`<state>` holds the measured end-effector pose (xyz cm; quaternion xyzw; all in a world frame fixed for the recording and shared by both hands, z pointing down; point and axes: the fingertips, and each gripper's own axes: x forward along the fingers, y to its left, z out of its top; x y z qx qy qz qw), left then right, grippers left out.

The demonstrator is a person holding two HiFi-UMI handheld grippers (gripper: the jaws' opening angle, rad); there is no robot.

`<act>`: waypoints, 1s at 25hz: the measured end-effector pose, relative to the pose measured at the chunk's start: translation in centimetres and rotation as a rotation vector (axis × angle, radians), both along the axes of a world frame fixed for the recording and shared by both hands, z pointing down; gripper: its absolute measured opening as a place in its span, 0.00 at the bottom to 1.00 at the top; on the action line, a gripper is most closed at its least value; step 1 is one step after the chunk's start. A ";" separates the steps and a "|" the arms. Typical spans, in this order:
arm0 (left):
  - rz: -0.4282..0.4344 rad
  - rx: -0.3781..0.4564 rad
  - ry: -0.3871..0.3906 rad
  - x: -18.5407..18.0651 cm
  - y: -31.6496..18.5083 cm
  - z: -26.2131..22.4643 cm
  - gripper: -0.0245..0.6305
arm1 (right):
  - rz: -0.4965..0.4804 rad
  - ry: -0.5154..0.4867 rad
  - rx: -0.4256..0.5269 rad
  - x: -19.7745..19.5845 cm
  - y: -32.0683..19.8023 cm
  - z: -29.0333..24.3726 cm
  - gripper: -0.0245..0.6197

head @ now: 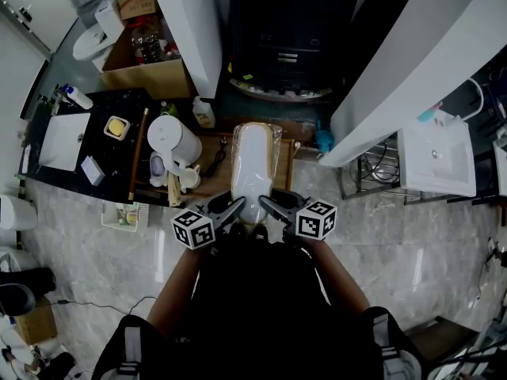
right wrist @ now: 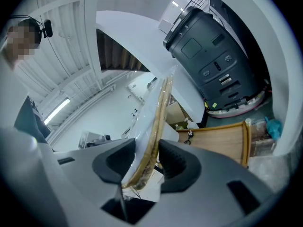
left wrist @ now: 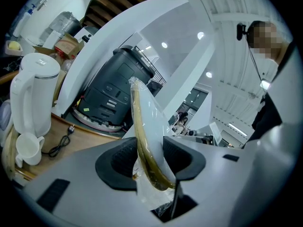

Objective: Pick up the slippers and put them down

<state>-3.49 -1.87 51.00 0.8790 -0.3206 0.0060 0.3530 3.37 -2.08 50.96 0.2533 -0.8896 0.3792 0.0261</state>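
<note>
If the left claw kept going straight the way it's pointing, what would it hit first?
The left claw is shut on the bagged slippers; past them, most likely the dark grey machine straight ahead, though depth is hard to judge.

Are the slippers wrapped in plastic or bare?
Wrapped: clear plastic film encloses the slippers, its loose edges sticking out past them.

left tongs (head: pixel 235 207): on bagged slippers (head: pixel 253 161) | right tongs (head: pixel 268 205): same | kettle (head: pixel 176 139): left of slippers
</note>
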 end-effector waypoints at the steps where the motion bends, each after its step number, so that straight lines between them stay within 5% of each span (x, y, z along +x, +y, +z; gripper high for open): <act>1: -0.002 -0.002 -0.002 0.1 0.0 0.0 0.30 | -0.002 -0.001 -0.002 0.1 0.0 0.1 0.29; 25: -0.040 -0.025 -0.014 0.0 -0.5 1.0 0.30 | -0.046 -0.008 -0.018 0.0 -0.7 1.1 0.29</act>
